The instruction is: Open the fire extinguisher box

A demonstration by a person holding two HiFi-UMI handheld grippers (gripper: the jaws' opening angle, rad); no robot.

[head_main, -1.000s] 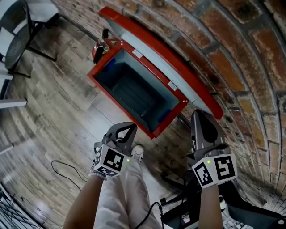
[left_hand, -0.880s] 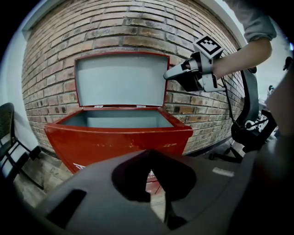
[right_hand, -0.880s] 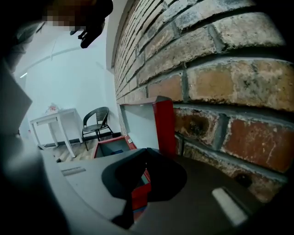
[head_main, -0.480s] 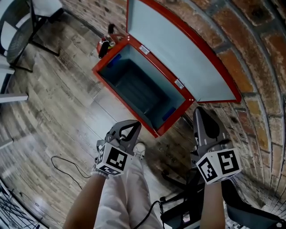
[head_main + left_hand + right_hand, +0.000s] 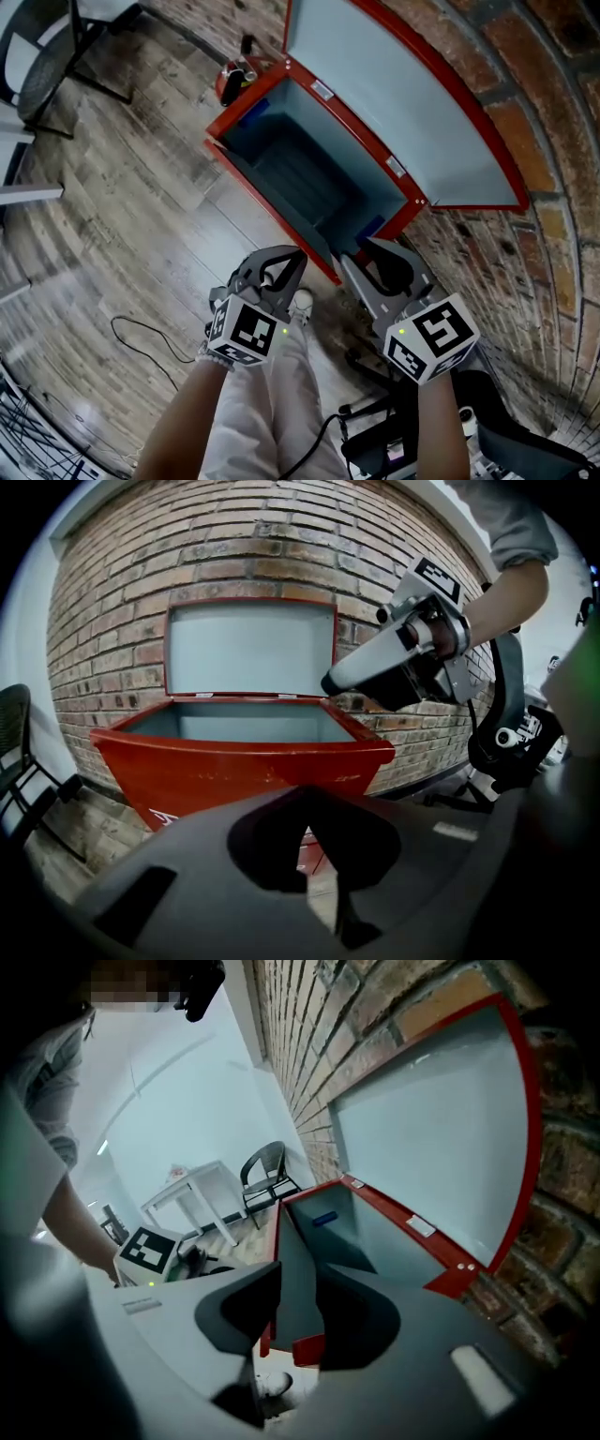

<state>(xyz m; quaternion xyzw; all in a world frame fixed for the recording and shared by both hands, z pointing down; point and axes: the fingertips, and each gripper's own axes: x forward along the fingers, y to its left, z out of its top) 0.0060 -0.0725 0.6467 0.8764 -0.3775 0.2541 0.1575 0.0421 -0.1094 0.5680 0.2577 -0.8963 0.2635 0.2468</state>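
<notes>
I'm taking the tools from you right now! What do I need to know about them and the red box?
Left tool: shut, empty, held short of the box.
Right tool: open, jaws have just been opening. The box's near corner shows in the gap but is not gripped.
Box: on the floor by the brick wall, with its lid swung right up.
Done: the box is open.
Left: probably just drawing both tools back.

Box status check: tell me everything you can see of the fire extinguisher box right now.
The fire extinguisher box is a long red chest, metal by the look of it, standing on the wood-look floor against the brick wall. Its lid, hinged at the back, stands upright and fully open, pale grey inside with a red rim. The grey-blue interior looks empty. Nothing grips the box.
</notes>
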